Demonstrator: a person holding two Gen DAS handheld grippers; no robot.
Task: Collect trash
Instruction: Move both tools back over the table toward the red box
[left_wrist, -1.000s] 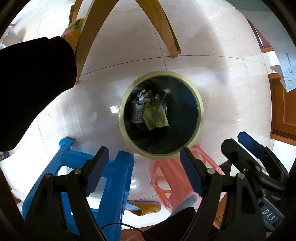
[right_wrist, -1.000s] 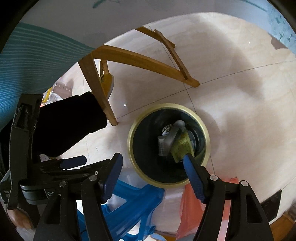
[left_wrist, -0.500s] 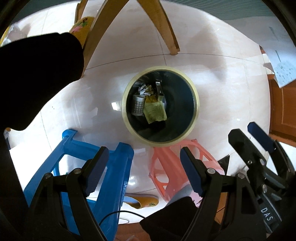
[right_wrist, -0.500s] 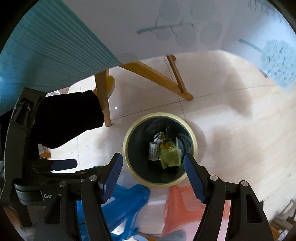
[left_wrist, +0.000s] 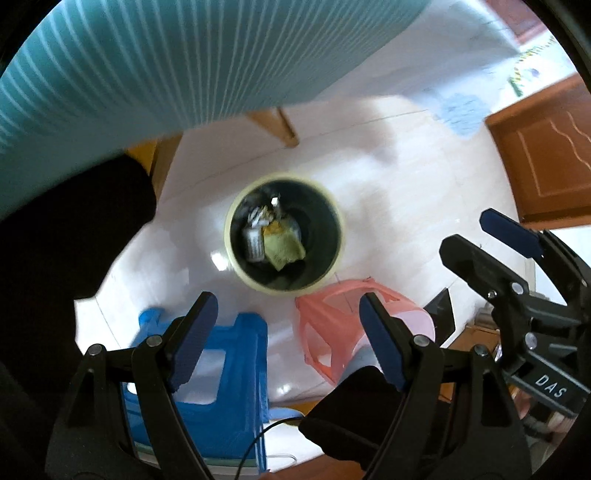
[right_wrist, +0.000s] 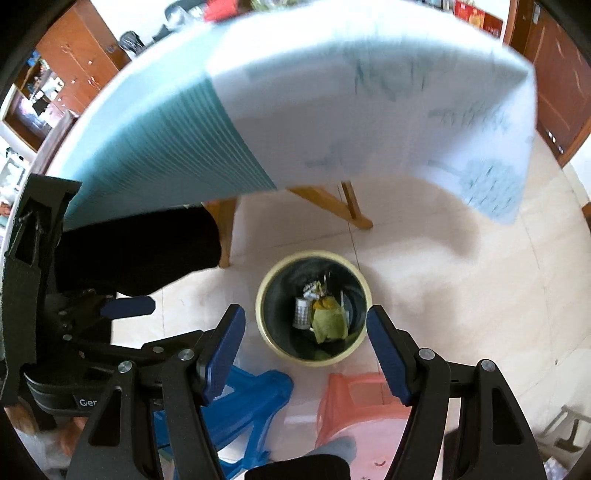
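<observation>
Both grippers — left gripper (left_wrist: 286, 321) and right gripper (right_wrist: 304, 334) — are wide open and hold nothing. The trash (right_wrist: 325, 319) lies inside the bin (right_wrist: 264, 295), under the table (right_wrist: 332, 92).

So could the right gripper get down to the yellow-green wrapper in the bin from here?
Probably yes: the right gripper hangs open above the bin, whose mouth is uncovered, with the wrapper lying on top. It sits deep inside, though.

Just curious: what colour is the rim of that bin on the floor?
Pale yellow, around a dark inside. The bin shows best in the right wrist view.
</observation>
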